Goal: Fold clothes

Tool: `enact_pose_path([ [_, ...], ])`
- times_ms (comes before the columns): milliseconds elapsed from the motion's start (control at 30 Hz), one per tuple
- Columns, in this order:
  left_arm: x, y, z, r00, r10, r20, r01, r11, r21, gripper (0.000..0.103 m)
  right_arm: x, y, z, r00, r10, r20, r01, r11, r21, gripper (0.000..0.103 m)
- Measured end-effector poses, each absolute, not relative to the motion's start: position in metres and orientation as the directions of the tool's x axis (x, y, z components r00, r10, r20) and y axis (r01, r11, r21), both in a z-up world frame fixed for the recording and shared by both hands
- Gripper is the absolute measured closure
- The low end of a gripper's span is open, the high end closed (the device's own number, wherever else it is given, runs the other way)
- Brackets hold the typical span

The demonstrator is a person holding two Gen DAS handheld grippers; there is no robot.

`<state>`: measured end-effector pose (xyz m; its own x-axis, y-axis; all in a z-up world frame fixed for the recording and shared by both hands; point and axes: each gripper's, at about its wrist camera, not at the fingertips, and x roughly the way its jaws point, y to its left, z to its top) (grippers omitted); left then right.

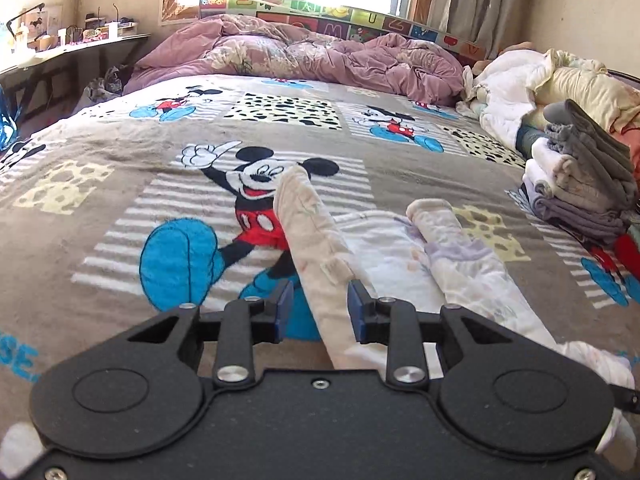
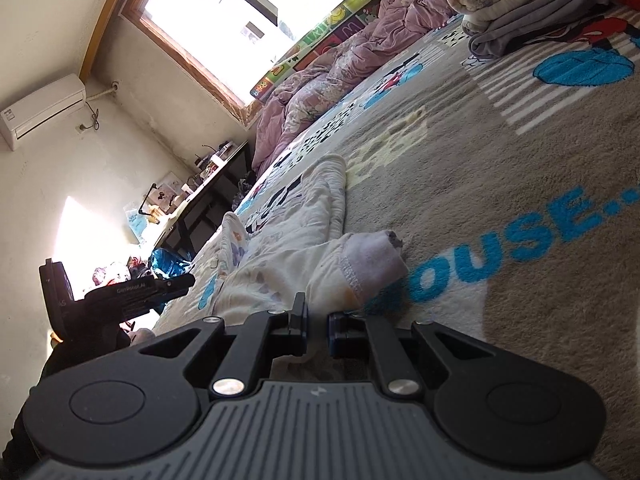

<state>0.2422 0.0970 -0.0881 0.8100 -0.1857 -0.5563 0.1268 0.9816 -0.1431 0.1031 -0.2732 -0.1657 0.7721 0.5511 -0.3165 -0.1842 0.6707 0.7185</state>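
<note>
Small cream trousers (image 1: 460,264) with pale purple prints lie on the Mickey Mouse blanket (image 1: 120,184), both legs stretched away from me. Their left leg (image 1: 308,224) runs through the gap of my left gripper (image 1: 321,304). The jaws stand slightly apart, and blanket shows between the left pad and the cloth, so it is open. In the right wrist view my right gripper (image 2: 318,320) is rolled on its side low over the bed. It is shut at the near edge of the trousers (image 2: 288,256), beside a stitched hem (image 2: 360,276). My left gripper (image 2: 188,280) shows at the left.
A stack of folded clothes (image 1: 580,188) stands at the bed's right edge, with a heap of pale bedding (image 1: 540,80) behind it. A crumpled purple duvet (image 1: 320,56) lies along the head of the bed. A cluttered desk (image 1: 72,48) stands along the left wall.
</note>
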Motion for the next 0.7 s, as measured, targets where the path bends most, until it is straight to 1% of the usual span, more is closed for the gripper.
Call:
enact_pose_path([
  [167,0.313,0.106,-0.101,0.787,-0.247,-0.566,0.170,0.968,-0.187,0.076,0.104,-0.275,-0.183,0.765,0.562,-0.313,-0.163,0.640,0.751,0.091],
  [267,0.333,0.092,-0.117,0.720,-0.382,-0.579,0.329,0.923,-0.200,0.076,0.101,-0.274,-0.192,0.773,0.555,-0.308,-0.160,0.640,0.752,0.091],
  [400,0.333,0.070,-0.140,0.716,-0.346,-0.607,0.371,0.924,-0.089,0.075,0.095,-0.272,-0.195,0.787,0.547,-0.286,-0.186,0.652,0.735,0.091],
  [433,0.336,0.072,-0.137,0.708,-0.355,-0.610,0.356,0.926,-0.125,0.075,0.095,-0.272,-0.196,0.789,0.546,-0.280,-0.192,0.653,0.732,0.091],
  [500,0.337,0.074,-0.129,0.681,-0.401,-0.613,0.390,0.907,-0.160,0.074,0.094,-0.272,-0.197,0.793,0.543,-0.276,-0.197,0.656,0.728,0.091],
  [567,0.333,0.080,-0.116,0.695,-0.406,-0.594,0.409,0.902,-0.138,0.074,0.093,-0.271,-0.197,0.796,0.540,-0.271,-0.200,0.659,0.725,0.091],
  [667,0.339,0.104,-0.096,0.750,-0.406,-0.522,0.352,0.913,-0.204,0.074,0.093,-0.271,-0.198,0.799,0.540,-0.263,-0.206,0.658,0.724,0.091],
  [700,0.344,0.109,-0.094,0.760,-0.402,-0.512,0.342,0.916,-0.211,0.074,0.094,-0.271,-0.199,0.800,0.541,-0.260,-0.208,0.657,0.725,0.091],
])
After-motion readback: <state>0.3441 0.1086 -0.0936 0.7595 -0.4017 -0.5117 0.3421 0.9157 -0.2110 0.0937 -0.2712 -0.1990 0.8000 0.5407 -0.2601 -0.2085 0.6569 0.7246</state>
